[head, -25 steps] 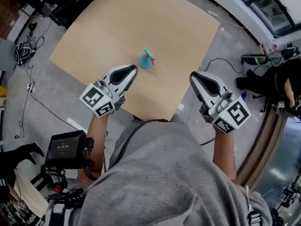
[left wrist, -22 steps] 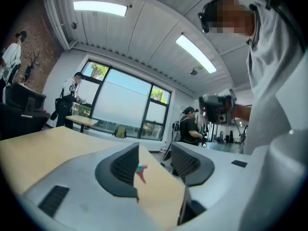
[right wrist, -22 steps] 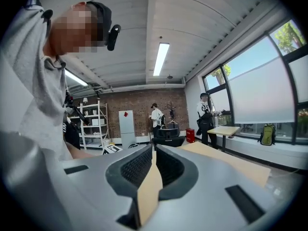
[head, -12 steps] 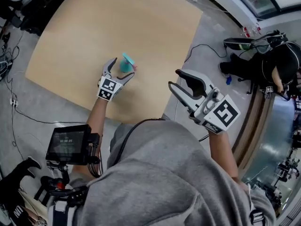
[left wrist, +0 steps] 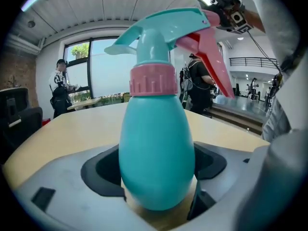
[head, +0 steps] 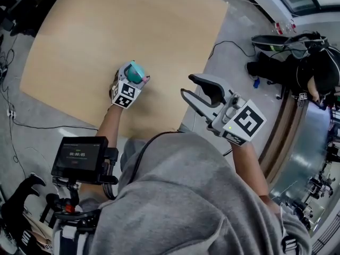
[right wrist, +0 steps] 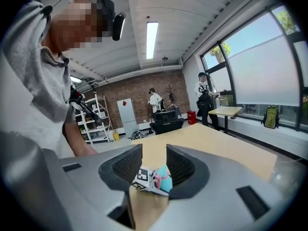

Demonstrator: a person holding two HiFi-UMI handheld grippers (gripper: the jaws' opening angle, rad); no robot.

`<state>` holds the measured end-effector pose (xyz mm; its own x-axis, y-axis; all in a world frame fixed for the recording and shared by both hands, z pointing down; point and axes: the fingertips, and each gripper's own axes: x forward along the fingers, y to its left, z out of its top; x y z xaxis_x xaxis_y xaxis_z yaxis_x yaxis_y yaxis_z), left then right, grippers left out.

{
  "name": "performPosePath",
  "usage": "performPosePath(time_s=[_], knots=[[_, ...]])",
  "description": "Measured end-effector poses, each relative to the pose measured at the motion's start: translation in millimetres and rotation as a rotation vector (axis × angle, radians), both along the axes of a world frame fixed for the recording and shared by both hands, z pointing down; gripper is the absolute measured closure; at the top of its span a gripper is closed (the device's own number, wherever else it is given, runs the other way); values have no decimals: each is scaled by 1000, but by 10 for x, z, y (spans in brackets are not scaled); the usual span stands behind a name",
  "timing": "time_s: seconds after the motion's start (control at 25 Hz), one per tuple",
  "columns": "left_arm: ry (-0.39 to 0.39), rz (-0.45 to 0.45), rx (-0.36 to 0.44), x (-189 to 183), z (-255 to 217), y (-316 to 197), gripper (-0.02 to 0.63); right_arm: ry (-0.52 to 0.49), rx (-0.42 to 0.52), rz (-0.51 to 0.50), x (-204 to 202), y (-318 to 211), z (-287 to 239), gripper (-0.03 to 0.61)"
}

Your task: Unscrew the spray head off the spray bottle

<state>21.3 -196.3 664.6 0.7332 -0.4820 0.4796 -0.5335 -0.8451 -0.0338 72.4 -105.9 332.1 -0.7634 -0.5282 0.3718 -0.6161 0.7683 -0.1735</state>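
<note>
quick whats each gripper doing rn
left gripper: jaws closing around the spray bottle, no firm grip yet
right gripper: open, empty

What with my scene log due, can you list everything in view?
Tan wooden table: one, centre.
Teal plastic spray bottle, pink collar and trigger: one, on the table, between the left hand-held gripper's jaws.
Black screen device: one, lower left.
Bystanders: several, dark clothes, around the room's edges.
Grey hooded top on the person: one, bottom.
Left hand-held gripper: one, white-grey, jaws closing around the bottle.
Right hand-held gripper: one, white-grey, raised beside the table, jaws apart, empty.
</note>
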Motion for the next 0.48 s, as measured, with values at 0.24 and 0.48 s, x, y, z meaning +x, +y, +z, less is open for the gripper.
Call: performPosePath(time_s=[0.24,0.48], knots=[[-175,39,71,211,-502,93,215,31,-61,-88,-120,-298,175,334],[-365,2,210,123,-1127,205,215,184,-182,-115,-383,-450,609,333]])
